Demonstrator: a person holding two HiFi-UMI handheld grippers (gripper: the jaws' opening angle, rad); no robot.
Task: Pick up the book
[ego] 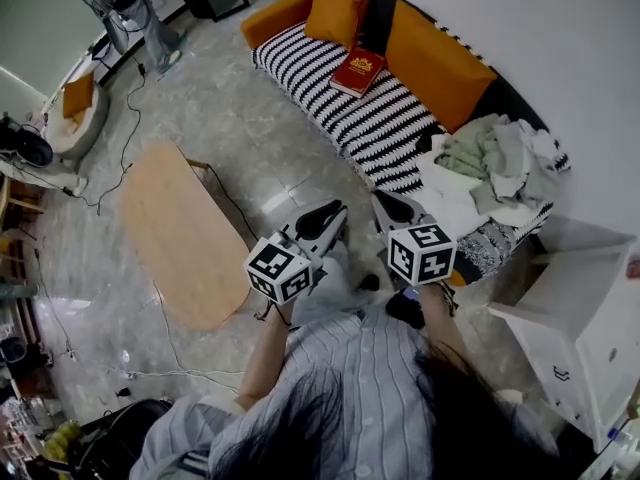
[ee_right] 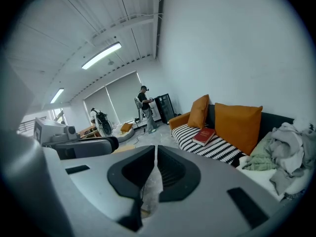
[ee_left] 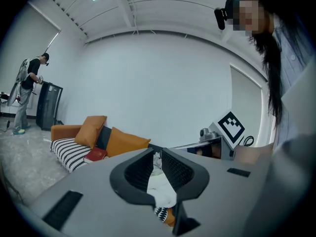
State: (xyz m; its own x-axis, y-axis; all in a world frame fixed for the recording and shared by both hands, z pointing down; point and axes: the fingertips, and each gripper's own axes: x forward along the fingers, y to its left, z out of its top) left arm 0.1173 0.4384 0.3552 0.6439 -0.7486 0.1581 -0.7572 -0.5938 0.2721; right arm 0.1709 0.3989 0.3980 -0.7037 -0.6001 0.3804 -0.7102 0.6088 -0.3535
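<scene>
The red book [ego: 358,72] lies flat on the black-and-white striped seat of the sofa [ego: 330,103], beside an orange cushion [ego: 342,3]. It also shows as the red book [ee_left: 96,155] in the left gripper view and the red book [ee_right: 204,136] in the right gripper view. My left gripper [ego: 325,218] and right gripper [ego: 395,208] hang side by side over the floor in front of the sofa, well short of the book. Both are shut with nothing between their jaws. From their own cameras, the left gripper [ee_left: 158,154] and right gripper [ee_right: 156,149] point toward the sofa.
An oval wooden coffee table [ego: 180,233] stands on the floor to the left. A heap of clothes [ego: 500,153] covers the sofa's near end, next to a white cabinet [ego: 580,298]. A person [ego: 130,8] stands far back. Cables [ego: 120,148] trail across the floor.
</scene>
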